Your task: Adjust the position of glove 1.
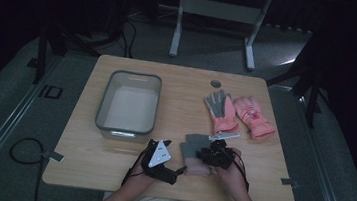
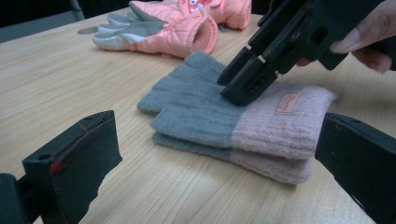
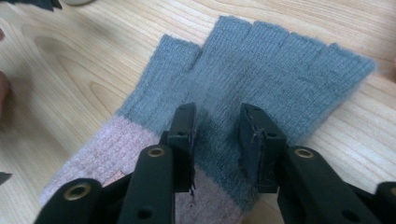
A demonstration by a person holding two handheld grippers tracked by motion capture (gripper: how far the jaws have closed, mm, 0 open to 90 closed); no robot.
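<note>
A stacked pair of knit fingerless gloves (image 1: 192, 153), grey at the fingers and pink at the cuff, lies flat on the wooden table (image 1: 94, 162) near its front edge. My right gripper (image 1: 210, 152) points down onto the grey part of the top glove (image 3: 280, 70). Its jaws stand a little apart with flat fabric showing in the gap, and nothing is pinched. My left gripper (image 1: 178, 172) sits low on the table beside the gloves, jaws wide open. In the left gripper view the gloves (image 2: 233, 126) lie just beyond the left gripper (image 2: 215, 140), and the right gripper (image 2: 239, 85) rests on top of them.
A pair of padded pink winter gloves (image 1: 240, 114) with grey palms lies at the back right of the table. A grey-rimmed plastic bin (image 1: 125, 134) stands at the left, with nothing showing inside it. A round cable hole (image 1: 215, 84) is near the far edge.
</note>
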